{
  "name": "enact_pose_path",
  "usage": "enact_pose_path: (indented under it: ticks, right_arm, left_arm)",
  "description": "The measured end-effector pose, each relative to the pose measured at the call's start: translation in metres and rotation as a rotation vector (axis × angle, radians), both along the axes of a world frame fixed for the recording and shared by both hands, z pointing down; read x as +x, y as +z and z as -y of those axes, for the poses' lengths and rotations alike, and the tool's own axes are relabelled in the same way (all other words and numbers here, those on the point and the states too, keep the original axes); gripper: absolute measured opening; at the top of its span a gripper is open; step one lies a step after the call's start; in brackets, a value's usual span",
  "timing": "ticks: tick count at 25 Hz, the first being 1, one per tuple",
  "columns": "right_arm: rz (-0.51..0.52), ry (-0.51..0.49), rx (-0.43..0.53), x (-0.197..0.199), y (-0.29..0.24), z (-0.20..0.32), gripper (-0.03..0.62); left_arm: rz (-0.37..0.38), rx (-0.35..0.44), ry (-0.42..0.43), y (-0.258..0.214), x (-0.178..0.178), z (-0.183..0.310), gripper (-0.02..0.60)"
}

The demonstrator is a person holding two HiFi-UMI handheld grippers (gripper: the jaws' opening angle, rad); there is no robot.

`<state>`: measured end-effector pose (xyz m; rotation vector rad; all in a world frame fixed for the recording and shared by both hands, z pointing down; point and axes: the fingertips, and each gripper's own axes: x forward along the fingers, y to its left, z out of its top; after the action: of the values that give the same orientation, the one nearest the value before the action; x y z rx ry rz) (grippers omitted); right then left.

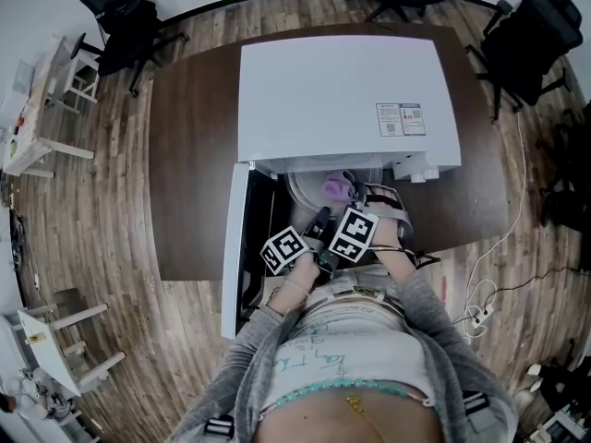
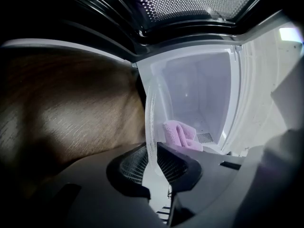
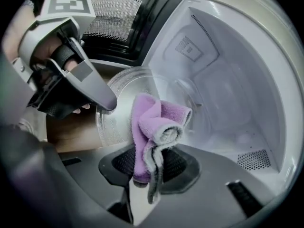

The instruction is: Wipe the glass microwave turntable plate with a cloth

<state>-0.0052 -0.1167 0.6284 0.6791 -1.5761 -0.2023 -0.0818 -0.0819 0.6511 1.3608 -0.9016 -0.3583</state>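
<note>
Right gripper [image 3: 147,167]: jaws were closed on a bunched purple cloth [image 3: 154,120]. A rolled fold stood up out of the jaws and a grey-edged tail hung below them.
Cloth: its upper fold lay against the face of the glass turntable plate [image 3: 118,106], near the plate's middle as the right gripper view showed it.
Left gripper [image 2: 153,161]: jaws stood narrow, both pads clamped on the plate's rim, one on each face.
Plate: clear glass, held near upright on its edge at the mouth of the microwave cavity [image 3: 228,84], just in front of the open door [image 1: 235,252].
Holding hand: seen behind the left gripper's marker cube in the right gripper view, with a grey sleeve in the head view.
Microwave [image 1: 342,90]: white body, white interior, vent grille low on the inner wall. The door stood open at the head view's left.
Table [image 1: 194,155]: dark brown top carrying the microwave.
Surroundings: wood-plank floor [image 1: 102,201], and black office chairs [image 1: 531,35] beyond the table.
</note>
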Motion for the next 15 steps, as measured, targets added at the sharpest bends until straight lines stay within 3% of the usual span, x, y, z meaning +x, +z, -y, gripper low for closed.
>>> enact_pose_path:
  ticks: [15]
  right_arm:
    - [0.122, -0.157, -0.062, -0.037, 0.0, -0.022, 0.117]
  left_arm:
    - [0.011, 0.006, -0.013, 0.0, 0.0, 0.0, 0.064]
